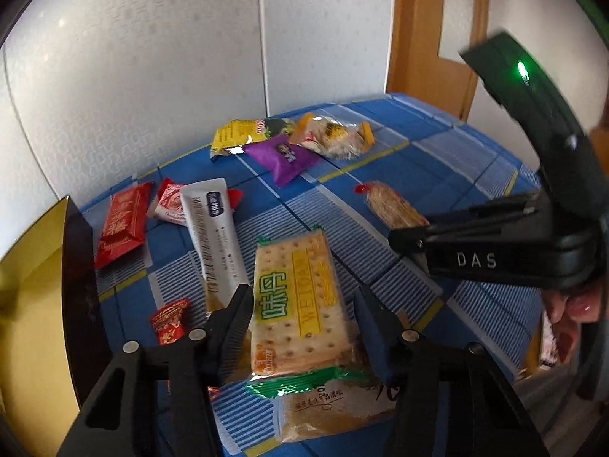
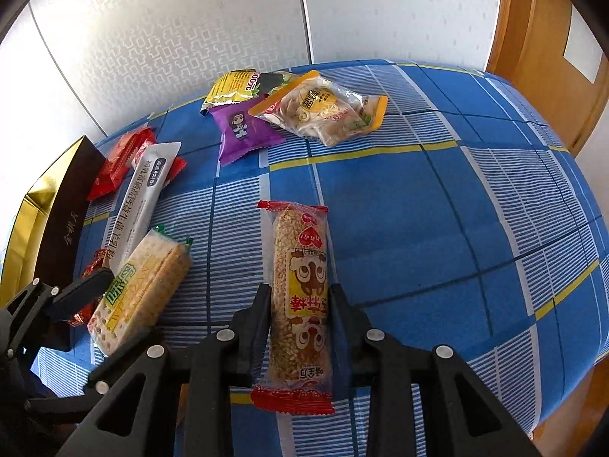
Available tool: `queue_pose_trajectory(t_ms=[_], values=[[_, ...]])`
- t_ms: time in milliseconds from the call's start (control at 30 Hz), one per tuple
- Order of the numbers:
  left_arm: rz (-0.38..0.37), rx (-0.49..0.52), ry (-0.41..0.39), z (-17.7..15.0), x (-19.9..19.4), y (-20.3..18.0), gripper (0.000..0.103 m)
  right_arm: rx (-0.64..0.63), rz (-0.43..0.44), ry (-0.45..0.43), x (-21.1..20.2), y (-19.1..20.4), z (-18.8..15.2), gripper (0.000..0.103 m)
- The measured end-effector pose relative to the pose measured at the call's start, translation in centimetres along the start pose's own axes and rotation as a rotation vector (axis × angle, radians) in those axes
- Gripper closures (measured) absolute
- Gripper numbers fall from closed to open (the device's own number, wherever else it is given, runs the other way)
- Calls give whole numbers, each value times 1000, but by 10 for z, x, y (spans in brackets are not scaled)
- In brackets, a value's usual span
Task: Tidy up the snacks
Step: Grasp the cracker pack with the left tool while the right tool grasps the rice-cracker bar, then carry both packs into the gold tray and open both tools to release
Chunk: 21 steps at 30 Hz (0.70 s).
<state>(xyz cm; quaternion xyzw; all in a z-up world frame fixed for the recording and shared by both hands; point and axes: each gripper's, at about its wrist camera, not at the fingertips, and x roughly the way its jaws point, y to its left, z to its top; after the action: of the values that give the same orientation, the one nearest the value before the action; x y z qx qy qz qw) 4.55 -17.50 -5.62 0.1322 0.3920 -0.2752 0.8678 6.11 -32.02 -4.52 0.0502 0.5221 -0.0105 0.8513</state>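
In the left wrist view my left gripper has its jaws on both long sides of a cracker pack with a yellow-green label, pads touching its edges. The pack looks tilted up off the cloth in the right wrist view, with one left finger at its side. My right gripper is shut on a puffed-rice bar in a clear wrapper with red ends. From the left wrist view the right gripper sits at the right, the rice bar sticking out beyond it.
A gold box with a dark rim stands at the left edge. On the blue checked cloth lie a white sachet, red packets, a small red candy, a purple packet, a yellow packet, a clear bag and a green-edged pack.
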Motion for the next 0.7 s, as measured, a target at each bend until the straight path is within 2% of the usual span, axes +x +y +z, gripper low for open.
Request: queue_pose_trajectory(t_ms=[100,367,500,700], values=[[-30,-14,31,-2,7,1,54,-6,-8,-2,-1,1,-1,73],[-75,-47,19,-3,0,4,57,42,21,-13,-2,-6,0,73],[-98,-86,-8,-4,-12,7,57,63,31,-18,-1,-8,1,73],[-89,-99,-97,-6,-42,16,57,69,14,-25,1,-5,3,74]])
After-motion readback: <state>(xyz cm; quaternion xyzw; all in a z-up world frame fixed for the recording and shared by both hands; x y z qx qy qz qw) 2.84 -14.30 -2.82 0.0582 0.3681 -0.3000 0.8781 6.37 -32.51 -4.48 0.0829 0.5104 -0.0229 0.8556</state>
